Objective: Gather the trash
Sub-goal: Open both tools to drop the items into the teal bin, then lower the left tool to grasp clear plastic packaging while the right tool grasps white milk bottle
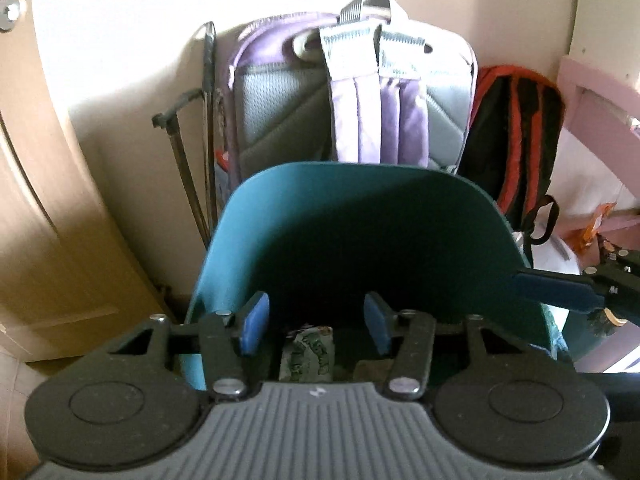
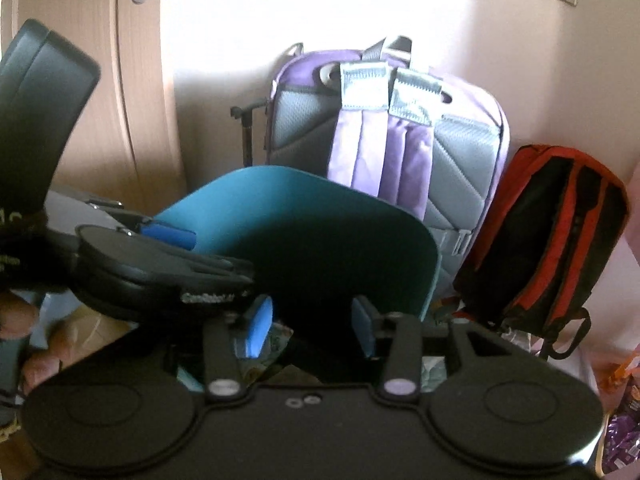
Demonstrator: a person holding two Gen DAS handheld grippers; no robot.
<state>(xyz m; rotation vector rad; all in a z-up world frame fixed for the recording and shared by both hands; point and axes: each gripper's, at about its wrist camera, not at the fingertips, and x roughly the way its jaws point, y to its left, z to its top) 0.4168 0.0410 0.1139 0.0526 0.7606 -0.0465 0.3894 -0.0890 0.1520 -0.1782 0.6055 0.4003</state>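
Note:
A teal bin (image 1: pixel 352 216) stands on the floor by the wall; it also shows in the right wrist view (image 2: pixel 304 216). A crumpled green wrapper (image 1: pixel 308 356) lies inside it, with other scraps beside it. My left gripper (image 1: pixel 316 326) is open and empty just above the bin's near rim, over the wrapper. My right gripper (image 2: pixel 310 330) is open and empty above the bin too; one of its blue fingers (image 1: pixel 560 290) reaches in from the right in the left wrist view. The left gripper's body (image 2: pixel 160 268) shows at the left of the right wrist view.
A purple and grey backpack (image 1: pixel 360 96) leans on the wall behind the bin, a black and red backpack (image 1: pixel 516 136) to its right. A wooden door (image 1: pixel 44 184) is at the left. Pink furniture (image 1: pixel 600 92) and orange wrappers (image 1: pixel 596 224) are at the right.

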